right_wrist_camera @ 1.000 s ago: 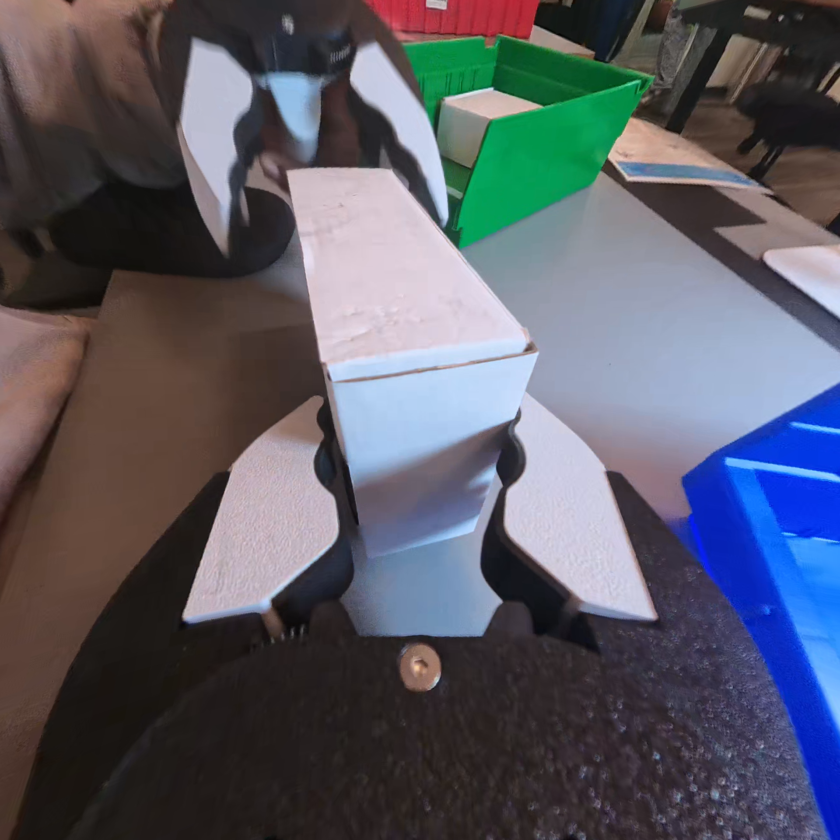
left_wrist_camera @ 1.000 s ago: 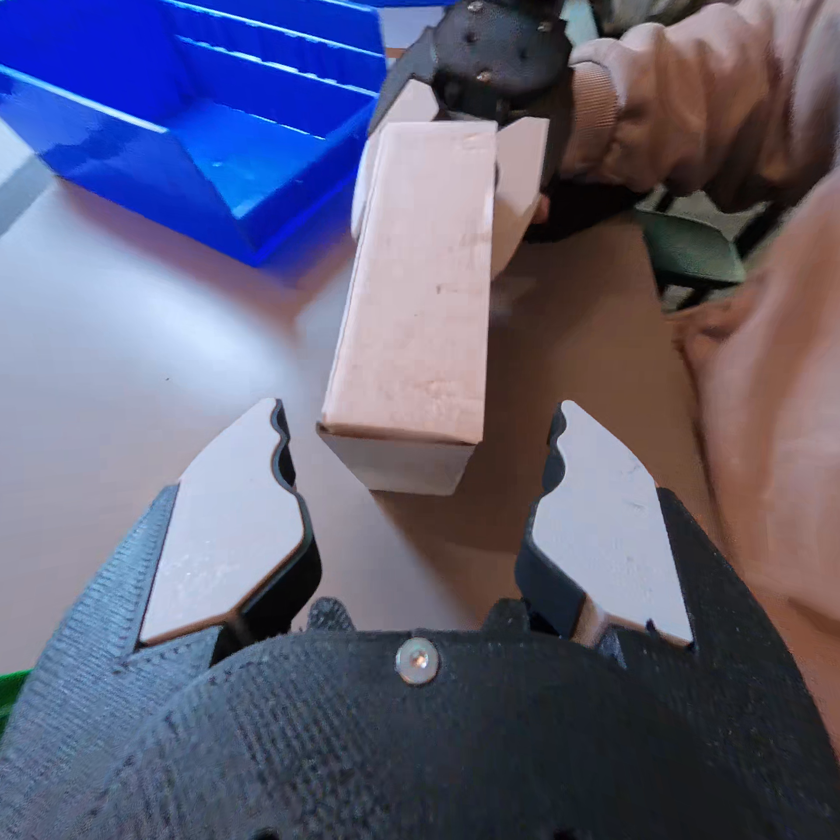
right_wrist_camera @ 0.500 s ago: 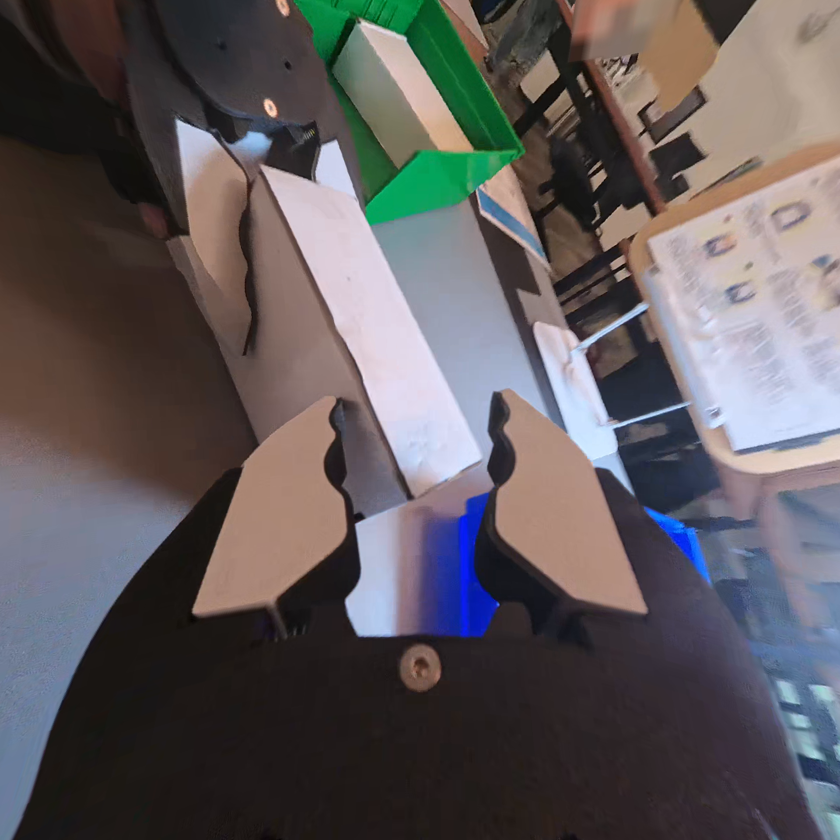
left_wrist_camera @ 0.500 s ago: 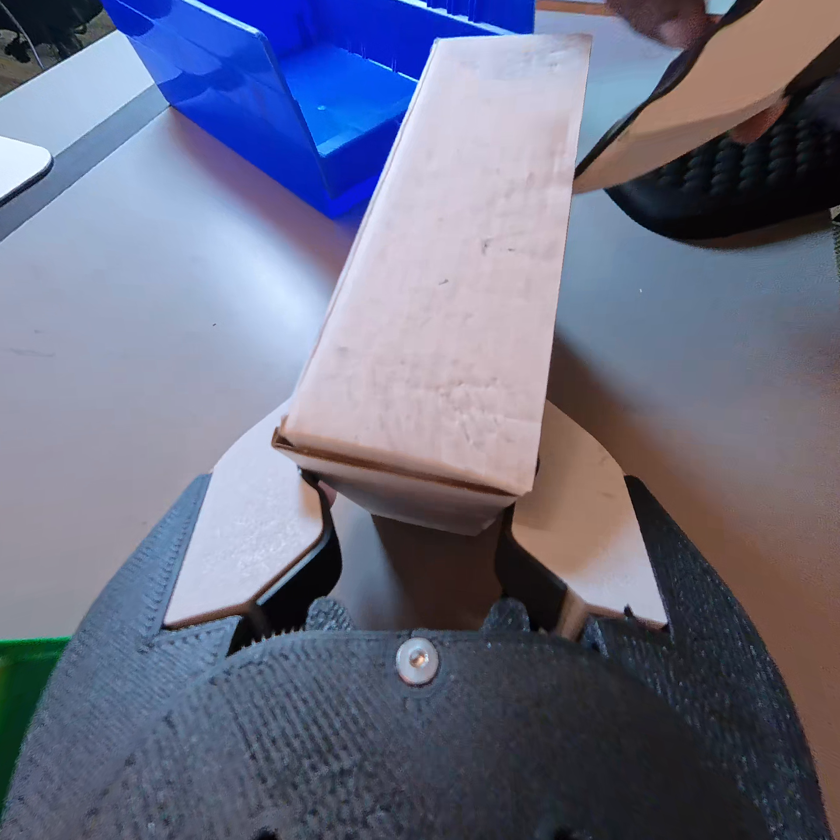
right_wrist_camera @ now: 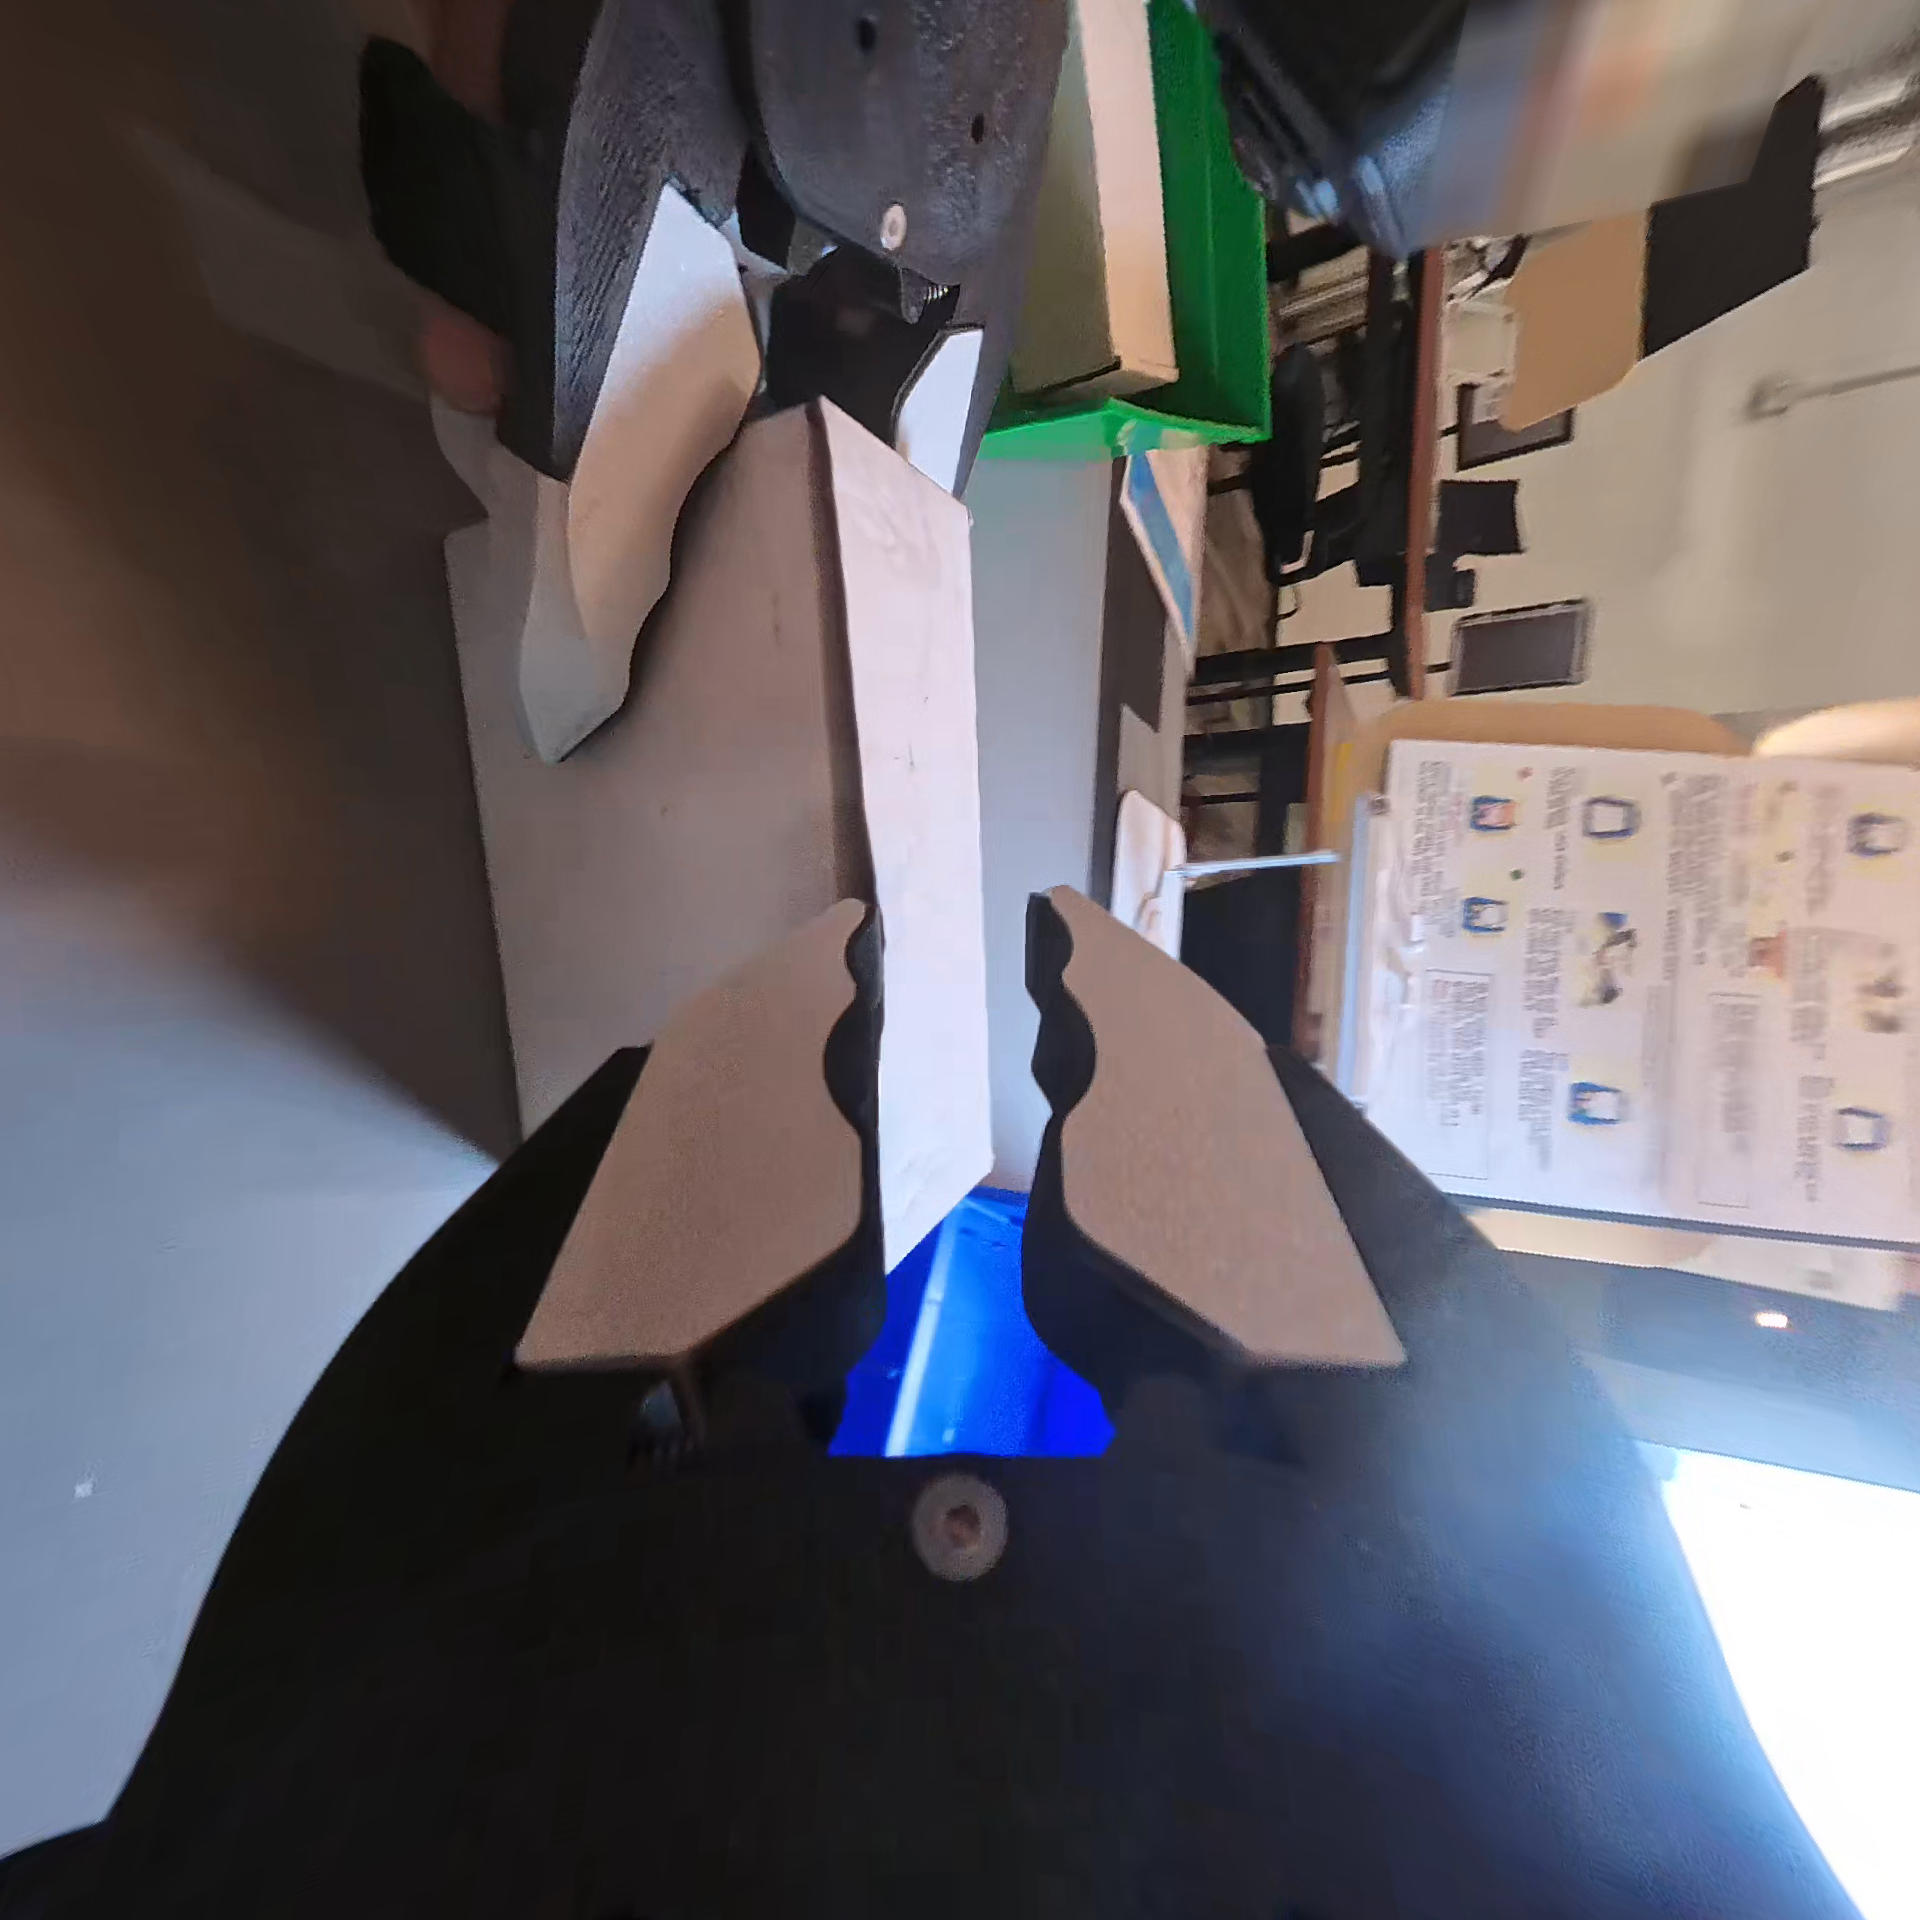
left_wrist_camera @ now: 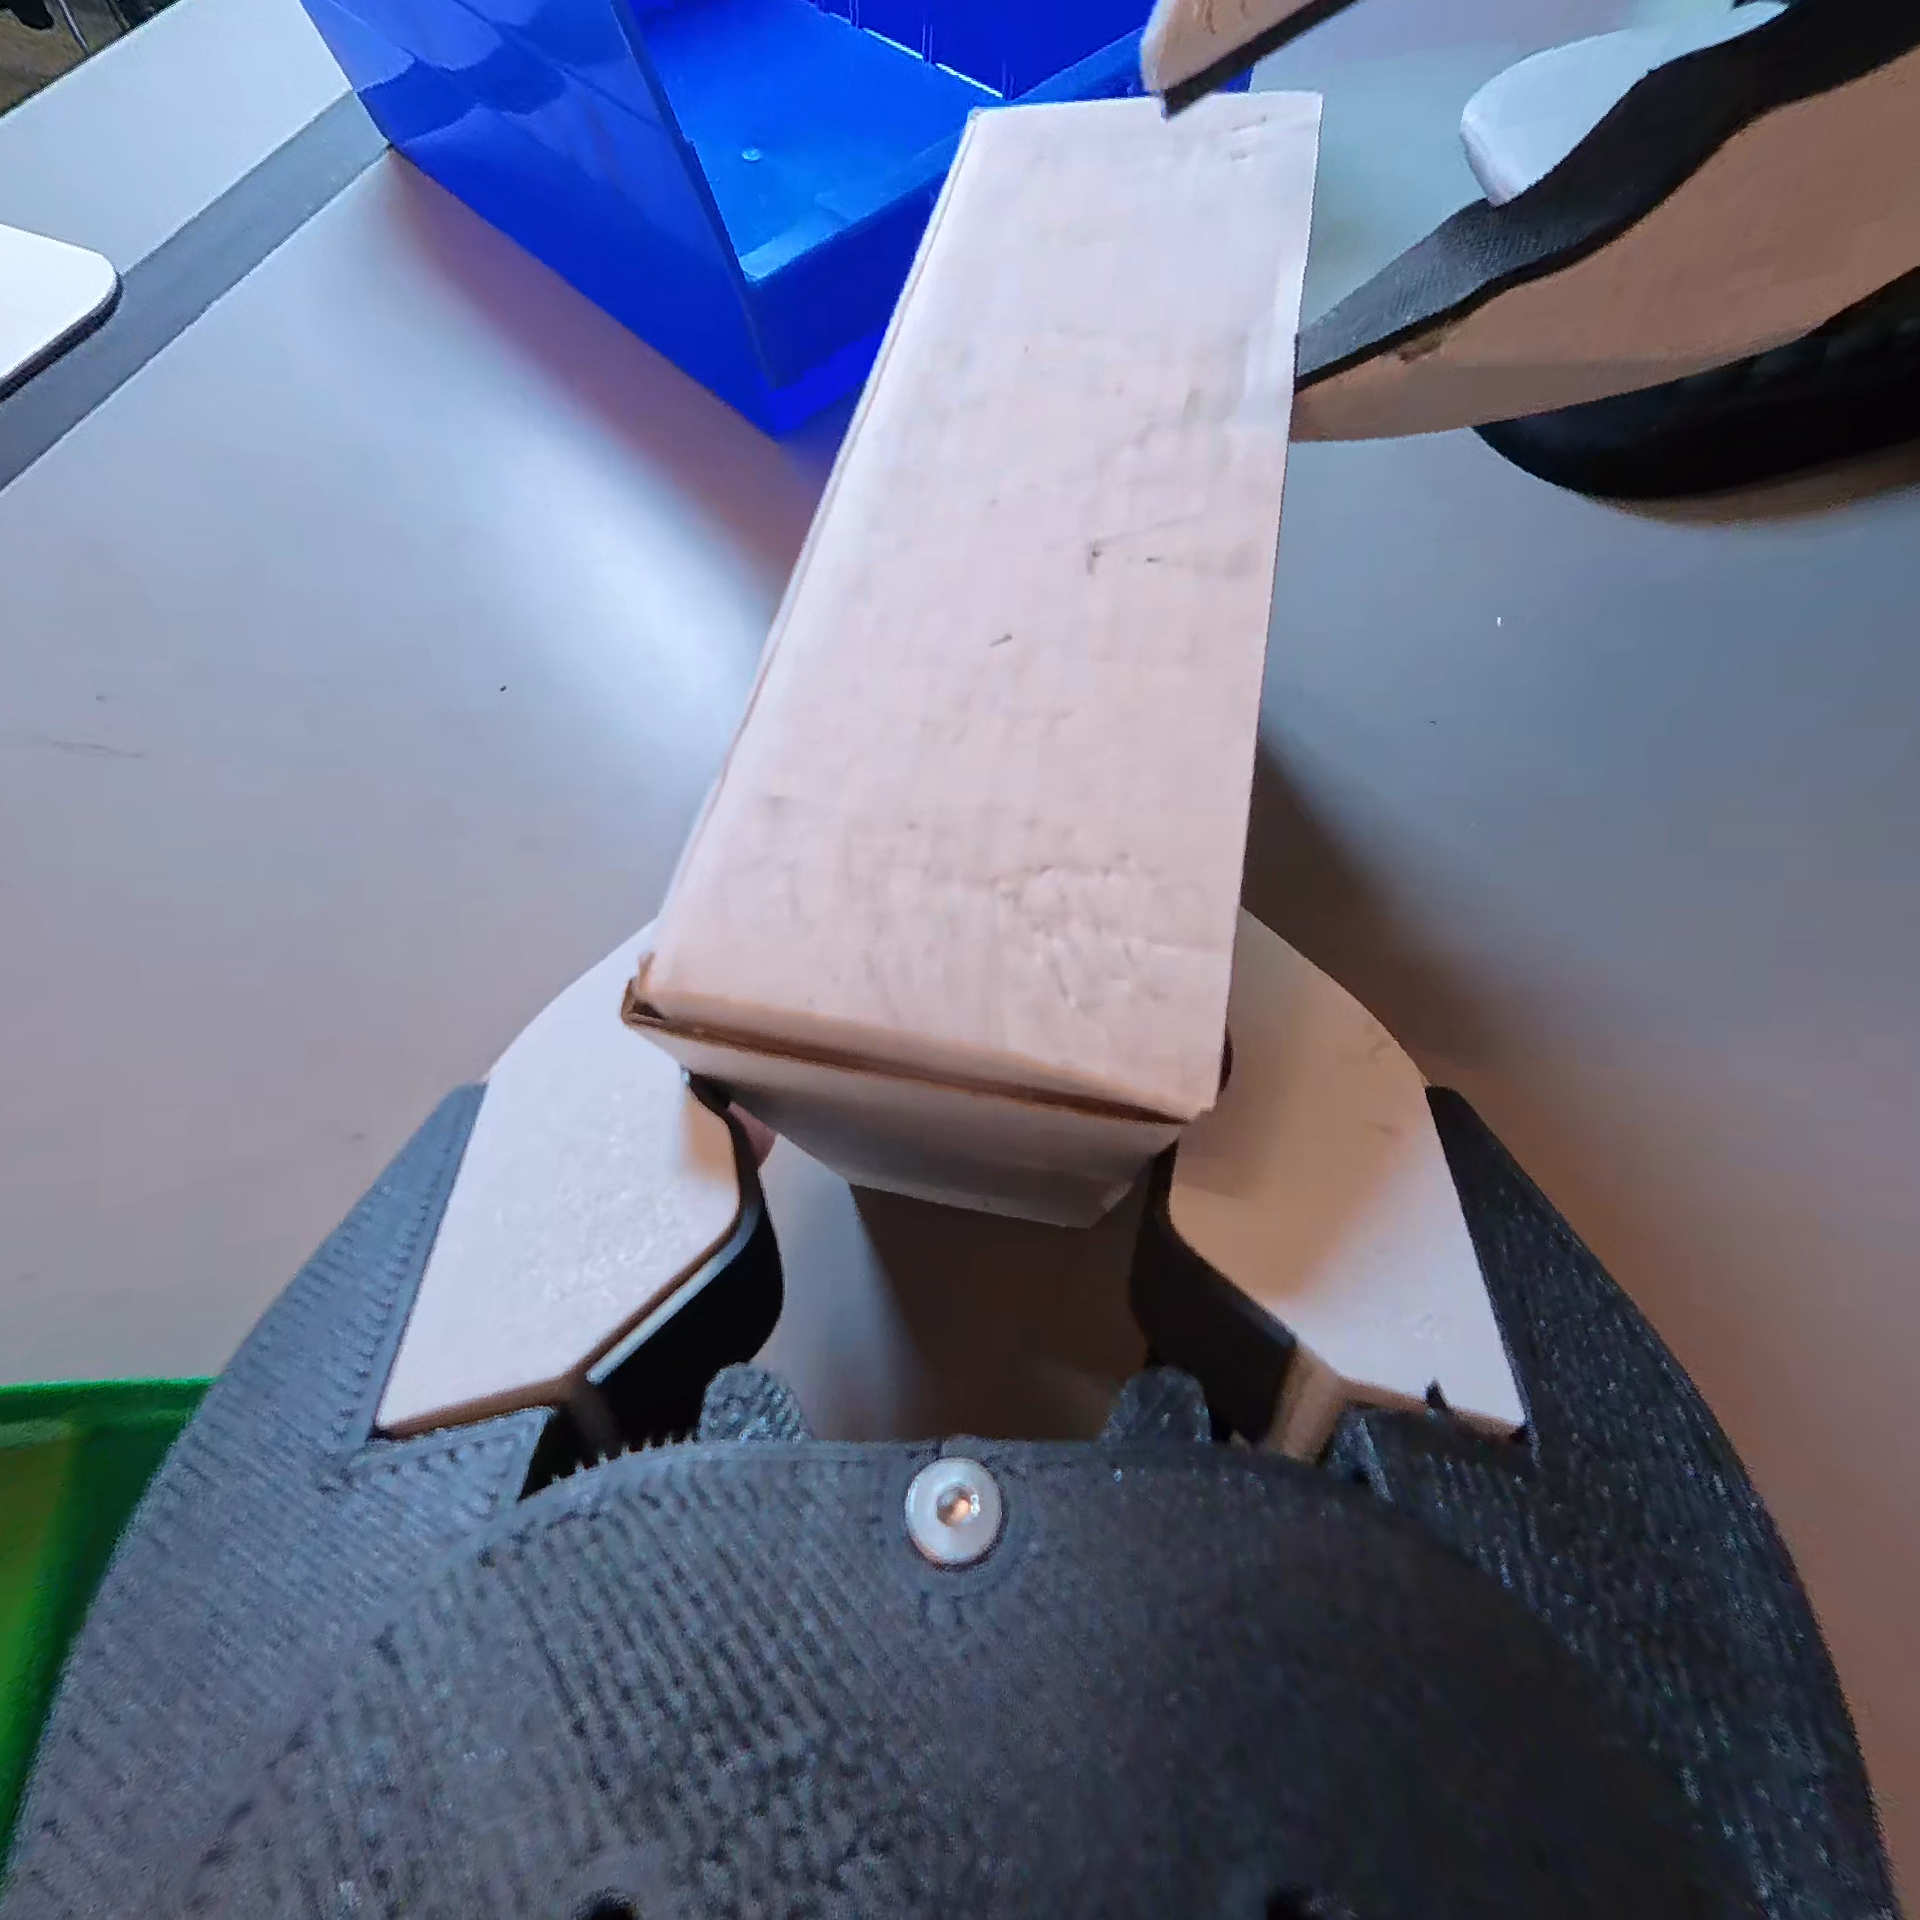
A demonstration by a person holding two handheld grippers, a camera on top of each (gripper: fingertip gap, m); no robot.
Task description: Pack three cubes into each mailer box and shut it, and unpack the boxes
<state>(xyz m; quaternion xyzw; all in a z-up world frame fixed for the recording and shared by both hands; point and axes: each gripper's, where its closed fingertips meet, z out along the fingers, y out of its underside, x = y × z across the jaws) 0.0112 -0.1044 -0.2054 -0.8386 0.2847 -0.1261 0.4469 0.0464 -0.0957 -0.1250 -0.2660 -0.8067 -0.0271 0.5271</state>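
My left gripper [left_wrist_camera: 961,1117] has its jaws clamped on the near end of the white mailer box [left_wrist_camera: 1023,582], which is closed and held above the grey worktop [left_wrist_camera: 364,675], its far end reaching toward the blue bin [left_wrist_camera: 665,177]. My right gripper [right_wrist_camera: 951,1039] is rolled onto its side at that far end, jaws apart with one long edge of the box lying between them; from the right wrist view I cannot tell whether either pad actually touches the card. I judge the step in hand to be working the lid edge, either to pry it up for unpacking or to press it home, and the pictures do not settle which. To do it well, I should keep the left clamp firm but not crushing, since thin card buckles easily, and hold the box level so that any cubes inside do not slide. The right jaws should take only the lid's lip, not the wall beneath it, and move along the hinge line rather than twisting. A second white box [right_wrist_camera: 1117,197] sits in the green bin [right_wrist_camera: 1210,270] behind the left gripper.
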